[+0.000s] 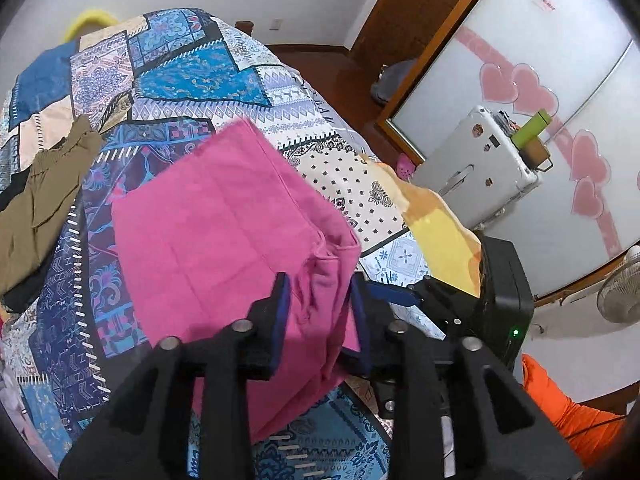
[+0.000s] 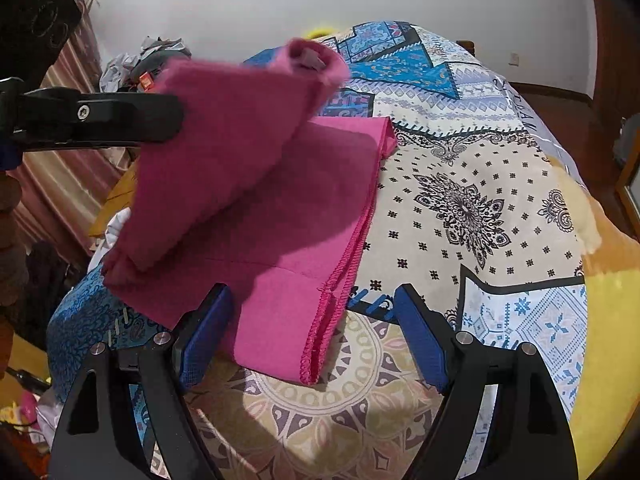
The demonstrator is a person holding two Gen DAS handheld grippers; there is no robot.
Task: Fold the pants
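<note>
The pink pants (image 1: 224, 216) lie on a bed covered by a patchwork bedspread (image 1: 168, 80), and the two cameras give quite different accounts of them. From the left wrist camera, the left gripper (image 1: 318, 308) has its blue-padded fingers (image 1: 282, 312) closed in on a bunched end of the pink cloth, which fills the gap between them, while the rest of the garment spreads flat toward the far side. The right wrist camera shows what that view hides: the gripped end is lifted off the bed and hangs as a raised fold over the lower layer, with the left gripper's black arm entering from the left edge. In this same view the right gripper (image 2: 316, 336) has its fingers (image 2: 420, 344) spread wide with nothing between them but the bedspread and the stitched hem of the flat layer, which lies near the left finger. Only the left camera shows the olive-brown garment (image 1: 40, 208) lying well apart on the bed, a yellow cloth (image 1: 440, 236) at the bed's edge, and a silver suitcase (image 1: 480, 168) standing against a wardrobe door with pink hearts.
</note>
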